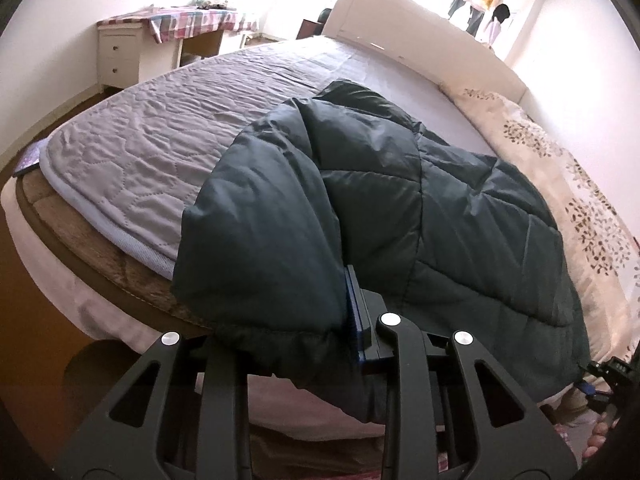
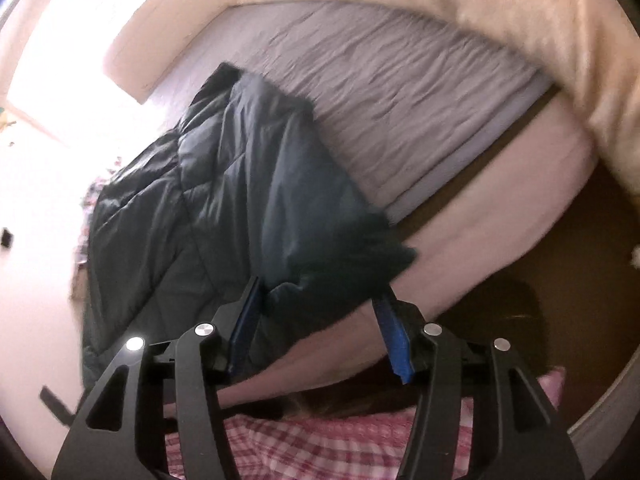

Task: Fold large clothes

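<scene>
1. My left claw (image 1: 320,320) is clamped on the dark padded jacket (image 1: 360,184). In the left wrist view only the blue pad (image 1: 357,312) of one finger shows, pressed against a bunched fold; the other finger is buried under the cloth. I judge the grip is there to keep that side of the fold in place.
2. My right claw (image 2: 320,320) stands open. Its two blue fingers (image 2: 394,344) straddle the jacket's near corner (image 2: 340,264) without pressing on it. That corner hangs over the mattress edge, which I read as a let-go after laying the cloth down. This view is blurred.
3. The jacket lies on the bed (image 1: 132,148), along its near edge and toward 3 o'clock in the left view, already doubled over itself.
4. Behind it, the grey quilted cover (image 2: 400,100) is bare out to 12 o'clock. A floral duvet (image 1: 568,184) is pushed aside at 2 o'clock, I suppose to free room for folding.
5. At 11 o'clock stands a white counter (image 1: 120,56) with a checked cloth (image 1: 192,20).
6. I can read no brand, label or writing anywhere.
</scene>
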A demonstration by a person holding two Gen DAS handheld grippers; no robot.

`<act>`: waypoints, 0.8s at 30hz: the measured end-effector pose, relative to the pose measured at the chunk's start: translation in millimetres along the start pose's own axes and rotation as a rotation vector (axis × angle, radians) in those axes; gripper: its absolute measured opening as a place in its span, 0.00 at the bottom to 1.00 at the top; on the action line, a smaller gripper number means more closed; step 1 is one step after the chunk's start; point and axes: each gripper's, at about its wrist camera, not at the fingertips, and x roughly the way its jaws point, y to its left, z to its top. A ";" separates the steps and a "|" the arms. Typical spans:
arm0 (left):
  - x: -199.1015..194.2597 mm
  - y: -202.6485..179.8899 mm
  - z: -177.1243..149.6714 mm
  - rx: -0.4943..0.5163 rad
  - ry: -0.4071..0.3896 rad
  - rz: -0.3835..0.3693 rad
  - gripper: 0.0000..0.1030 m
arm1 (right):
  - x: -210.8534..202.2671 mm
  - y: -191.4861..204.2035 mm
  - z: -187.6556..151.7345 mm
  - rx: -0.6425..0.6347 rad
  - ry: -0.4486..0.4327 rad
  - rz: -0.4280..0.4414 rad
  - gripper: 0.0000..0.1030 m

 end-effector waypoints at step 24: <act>-3.7 13.1 0.1 -0.025 -0.028 -0.137 0.27 | 131.0 251.0 -15.0 -0.684 0.239 0.034 0.00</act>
